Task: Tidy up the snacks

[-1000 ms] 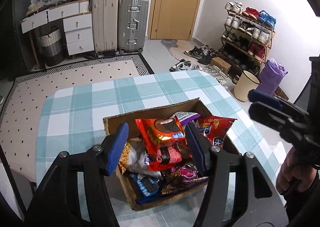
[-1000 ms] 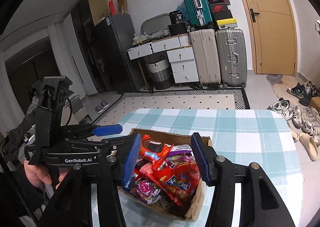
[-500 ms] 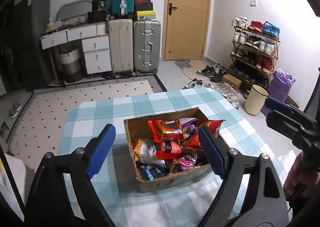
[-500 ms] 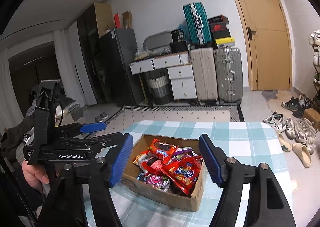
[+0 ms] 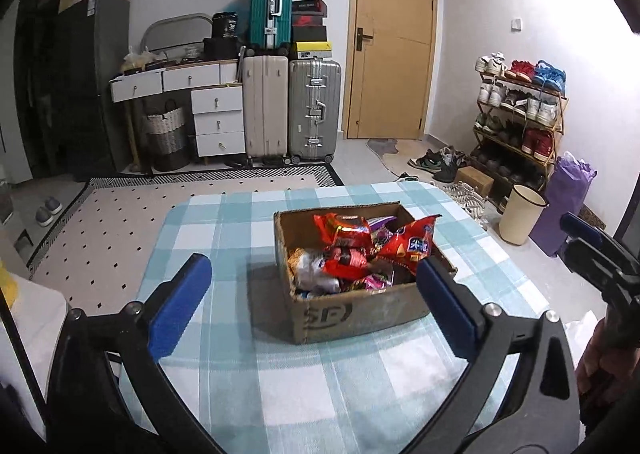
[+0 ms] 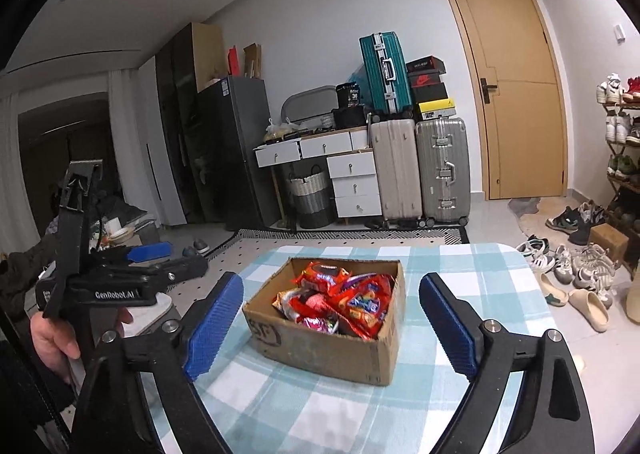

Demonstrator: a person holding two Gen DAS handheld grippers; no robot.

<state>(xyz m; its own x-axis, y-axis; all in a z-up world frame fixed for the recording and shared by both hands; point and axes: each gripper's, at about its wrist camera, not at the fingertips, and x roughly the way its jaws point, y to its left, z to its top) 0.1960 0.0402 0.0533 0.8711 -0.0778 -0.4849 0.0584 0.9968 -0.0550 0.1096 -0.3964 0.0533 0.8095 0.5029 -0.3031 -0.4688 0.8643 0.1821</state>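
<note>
Snacks [image 5: 352,250], in red, purple and silver wrappers, lie heaped in an open cardboard box [image 5: 360,314] near the middle of the counter [image 5: 224,238], which carries a blue-and-white checked cloth. The box is the largest of the task's things; its walls keep the loose packets together, and its open top leaves them reachable from above. A red packet [image 5: 408,246] stands tallest in the heap, at the right side in the left wrist view. The left tool [image 5: 308,302] is held short of the box; its jaws are opening and stand wide, nothing between the blue pads [image 5: 180,302]. The right tool [image 6: 332,330] faces the same box from the other near corner; its jaws too are opening, with nothing pinched. By judgement, both tools stand clear of the box so that the whole heap stays in sight.
</note>
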